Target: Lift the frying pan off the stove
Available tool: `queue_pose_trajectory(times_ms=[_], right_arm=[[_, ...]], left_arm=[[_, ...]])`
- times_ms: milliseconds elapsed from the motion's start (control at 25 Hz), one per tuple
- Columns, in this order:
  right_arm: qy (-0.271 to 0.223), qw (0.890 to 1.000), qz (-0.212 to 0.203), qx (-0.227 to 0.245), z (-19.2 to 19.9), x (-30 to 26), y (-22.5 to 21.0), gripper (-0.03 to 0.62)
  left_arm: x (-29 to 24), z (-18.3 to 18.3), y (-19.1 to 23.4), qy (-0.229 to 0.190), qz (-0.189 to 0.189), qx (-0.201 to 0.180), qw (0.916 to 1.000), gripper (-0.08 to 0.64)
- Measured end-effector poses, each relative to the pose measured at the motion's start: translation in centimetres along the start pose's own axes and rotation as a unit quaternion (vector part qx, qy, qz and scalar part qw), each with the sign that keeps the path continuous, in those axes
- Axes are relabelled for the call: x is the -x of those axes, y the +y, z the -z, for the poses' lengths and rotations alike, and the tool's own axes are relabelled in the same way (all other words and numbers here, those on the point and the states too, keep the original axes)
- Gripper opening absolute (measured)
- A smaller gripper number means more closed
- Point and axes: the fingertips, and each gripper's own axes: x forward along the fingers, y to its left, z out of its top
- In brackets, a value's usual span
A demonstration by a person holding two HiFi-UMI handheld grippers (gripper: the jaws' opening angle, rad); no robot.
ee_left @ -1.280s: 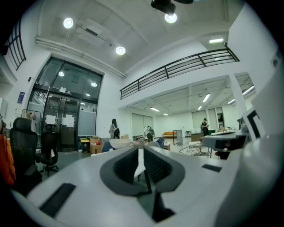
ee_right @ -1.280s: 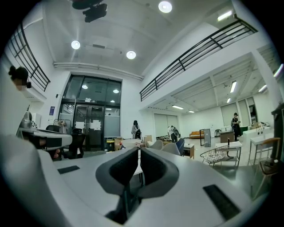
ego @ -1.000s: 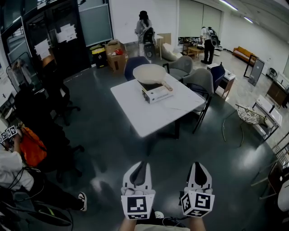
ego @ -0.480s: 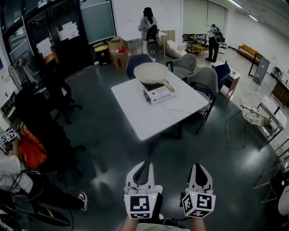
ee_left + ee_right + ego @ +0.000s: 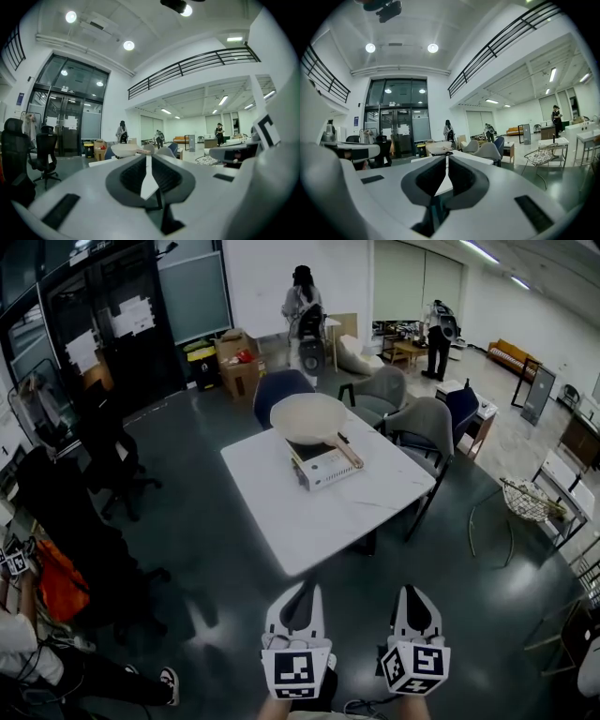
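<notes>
A: Where is the frying pan point(image 5: 309, 418)?
B: On the stove point(image 5: 323, 468), on the white tabletop point(image 5: 366, 507), far from the left tool point(image 5: 301, 587) and right tool point(image 5: 413, 593). It hides the stove's top.
A: Are the tools open?
B: No, both are closed tight, holding nothing.

The frying pan point(image 5: 307, 417) is wide, round and pale cream, empty inside, with a straight wooden handle point(image 5: 346, 452). It sits upright and level on the stove point(image 5: 323, 468), a small white box-shaped single burner with a dark top that shows under the pan's rim. The pan is broader than the stove and overhangs it on all sides. The handle reaches out past the stove's right end, towards the right corner of the white tabletop point(image 5: 352, 512). The stove stands on the far half of the tabletop, close to its far edge.
</notes>
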Motion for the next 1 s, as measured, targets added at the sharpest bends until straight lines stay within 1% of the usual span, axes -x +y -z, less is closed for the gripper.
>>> queue_pose_trajectory(times_ms=[120, 280, 400, 520, 640, 800, 1000], right_arm=[[-0.005, 1.000, 0.000, 0.005, -1.3, -3.2, 0.3, 0.026], [-0.006, 1.000, -0.003, 0.003, -2.1, -6.9, 0.5, 0.026], [0.001, 1.000, -0.006, 0.003, -2.3, -9.2, 0.9, 0.026], [0.013, 1.000, -0.009, 0.000, -1.6, -11.1, 1.1, 0.026], [0.029, 1.000, -0.007, -0.006, -0.5, -12.6, 0.8, 0.026], [0.043, 0.999, -0.002, -0.015, -0.2, -14.3, 0.3, 0.026], [0.053, 0.998, -0.006, -0.021, 0.4, -16.9, -1.0, 0.026]], left_arm=[[-2.9, -1.0, 1.5, -0.004, -0.001, 0.007, 1.0000, 0.043], [-6.6, -1.6, 3.2, -0.005, 0.001, 0.021, 0.9998, 0.043], [-8.9, -1.8, 4.3, -0.009, 0.006, 0.012, 0.9999, 0.043], [-10.8, -1.4, 5.1, -0.008, 0.007, 0.004, 0.9999, 0.043], [-12.4, -1.0, 5.3, -0.005, 0.007, -0.013, 0.9999, 0.043], [-14.1, -0.6, 5.8, 0.005, 0.011, -0.002, 0.9999, 0.043], [-16.6, 0.3, 6.2, 0.019, 0.002, -0.001, 0.9998, 0.043]])
